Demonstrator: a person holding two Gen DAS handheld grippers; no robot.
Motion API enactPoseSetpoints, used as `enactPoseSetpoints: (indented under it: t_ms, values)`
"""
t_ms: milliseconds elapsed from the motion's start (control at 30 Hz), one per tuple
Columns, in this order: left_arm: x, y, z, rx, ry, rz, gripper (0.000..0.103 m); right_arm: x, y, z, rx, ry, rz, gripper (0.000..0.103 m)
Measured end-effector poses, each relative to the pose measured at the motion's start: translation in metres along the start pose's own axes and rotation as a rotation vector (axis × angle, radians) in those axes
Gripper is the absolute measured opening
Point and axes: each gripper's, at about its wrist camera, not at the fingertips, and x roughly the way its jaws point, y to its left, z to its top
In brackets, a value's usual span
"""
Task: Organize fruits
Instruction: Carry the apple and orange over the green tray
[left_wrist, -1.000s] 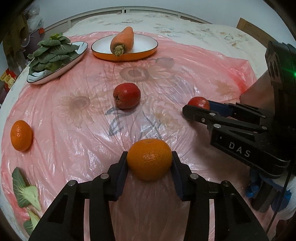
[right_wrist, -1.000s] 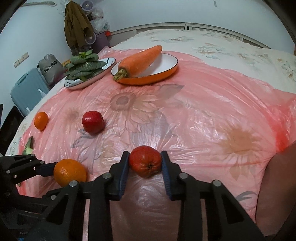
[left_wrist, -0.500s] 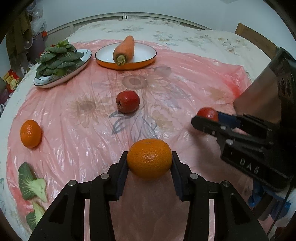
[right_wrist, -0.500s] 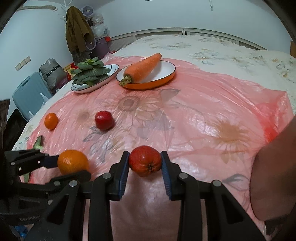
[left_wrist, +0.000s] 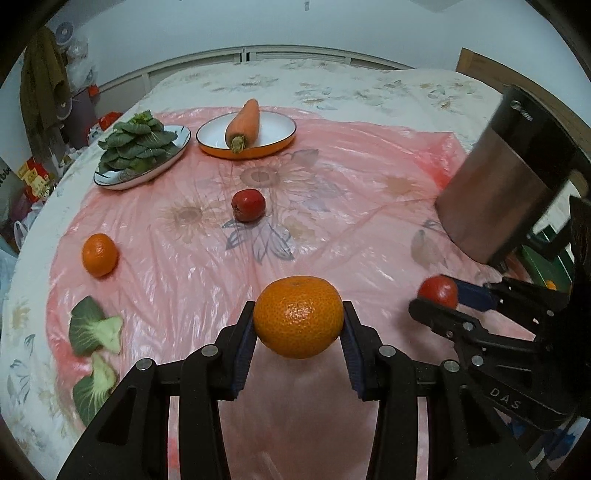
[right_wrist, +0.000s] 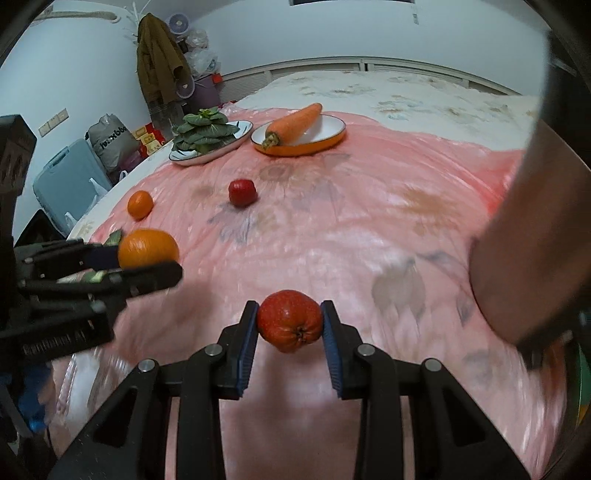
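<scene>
We are carrying one fruit in each claw, both clear of the pink plastic sheet (left_wrist: 332, 177) on the bed (left_wrist: 369, 81).

Left claw (left_wrist: 297, 325) is clamped part-way on an orange (left_wrist: 297, 316), pads pressing its two sides across the widest part. Right claw (right_wrist: 289, 325) is clamped the same way on a small red fruit (right_wrist: 289, 320), stem end facing us.

For this step we are keeping both grips steady and level, since round fruit can roll out between flat pads. We are also keeping the claws apart so they don't knock each other.

Destination isn't visible, so we can't tell where these go.

Left on the sheet: a second orange (left_wrist: 99, 254) at 9 o'clock, a second red fruit (left_wrist: 248, 205) near centre. Carrot plate (left_wrist: 280, 142) and greens plate (left_wrist: 177, 147) are sitting at 12 o'clock, well apart from the fruit.
</scene>
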Motion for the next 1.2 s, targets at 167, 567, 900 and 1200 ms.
enactPoseSetpoints:
  t_ms: [167, 567, 900, 1200]
  values:
    - [-0.024, -0.015, -0.014, 0.032, -0.023, -0.006, 0.038, -0.026, -0.004, -0.023, 0.028, 0.005, -0.024, 0.029]
    - [-0.077, -0.057, -0.039, 0.099, -0.071, -0.035, 0.038, -0.092, -0.014, -0.067, 0.092, -0.021, -0.068, 0.029]
    - [-0.108, -0.105, -0.052, 0.173, -0.101, -0.056, 0.038, -0.141, -0.036, -0.098, 0.143, -0.055, -0.107, 0.029]
    - [-0.121, -0.156, -0.057, 0.265, -0.117, -0.078, 0.038, -0.177, -0.07, -0.121, 0.202, -0.095, -0.157, 0.03]
